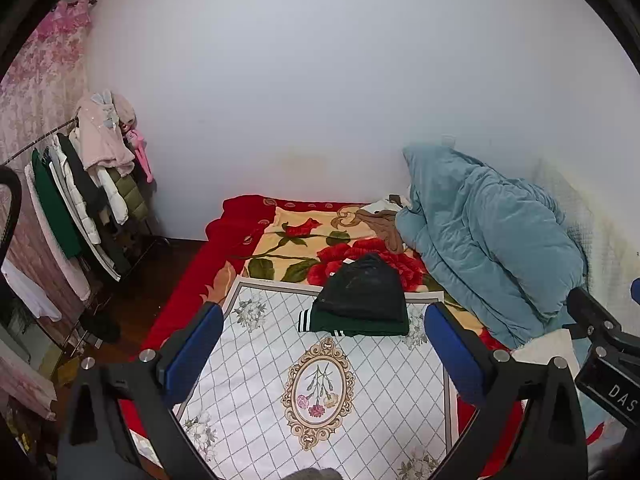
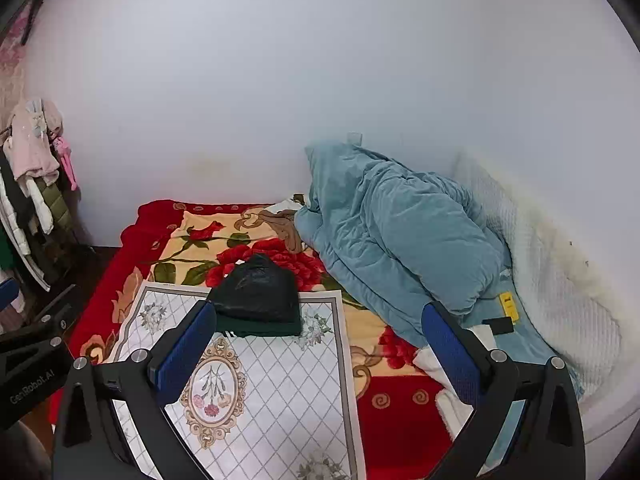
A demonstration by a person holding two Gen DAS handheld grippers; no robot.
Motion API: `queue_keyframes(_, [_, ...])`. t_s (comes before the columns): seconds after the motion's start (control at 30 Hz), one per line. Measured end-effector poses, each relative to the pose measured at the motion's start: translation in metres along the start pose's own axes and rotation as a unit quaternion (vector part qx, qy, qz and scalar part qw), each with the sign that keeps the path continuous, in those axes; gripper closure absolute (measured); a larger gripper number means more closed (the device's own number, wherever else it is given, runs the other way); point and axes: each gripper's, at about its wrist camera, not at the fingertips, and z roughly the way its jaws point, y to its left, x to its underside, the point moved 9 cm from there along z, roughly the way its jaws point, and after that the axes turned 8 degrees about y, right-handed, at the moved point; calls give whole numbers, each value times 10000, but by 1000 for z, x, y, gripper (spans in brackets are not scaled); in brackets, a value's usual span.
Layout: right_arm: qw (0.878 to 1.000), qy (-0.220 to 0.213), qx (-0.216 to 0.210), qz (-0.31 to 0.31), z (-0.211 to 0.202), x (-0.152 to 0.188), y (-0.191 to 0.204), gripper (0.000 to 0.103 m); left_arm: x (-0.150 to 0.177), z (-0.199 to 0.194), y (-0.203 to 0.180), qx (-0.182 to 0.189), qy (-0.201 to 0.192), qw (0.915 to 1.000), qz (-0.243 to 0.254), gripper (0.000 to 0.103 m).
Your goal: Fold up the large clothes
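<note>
A folded stack of dark clothes, a black piece (image 1: 366, 286) (image 2: 258, 286) on top of a green one with white-striped cuffs (image 1: 310, 320), lies at the far end of a white quilted mat (image 1: 272, 360) (image 2: 280, 392) on the bed. My left gripper (image 1: 324, 348) is open above the mat, nearer than the stack, with nothing between its blue pads. My right gripper (image 2: 320, 344) is also open and empty, held over the mat's right edge. Each gripper's body shows at the edge of the other's view.
A red floral blanket (image 1: 240, 236) covers the bed. A bunched teal duvet (image 1: 488, 240) (image 2: 400, 240) and a brown garment (image 1: 384, 226) lie at the far right by the white wall. A rack of hanging clothes (image 1: 80, 192) stands left, past dark floor.
</note>
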Motion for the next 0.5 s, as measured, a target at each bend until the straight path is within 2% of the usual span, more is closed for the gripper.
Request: queue_keyframes(0.5, [9998, 19, -70, -163, 0, 2, -2, 0, 10, -6, -7, 50, 80, 9999, -74, 0])
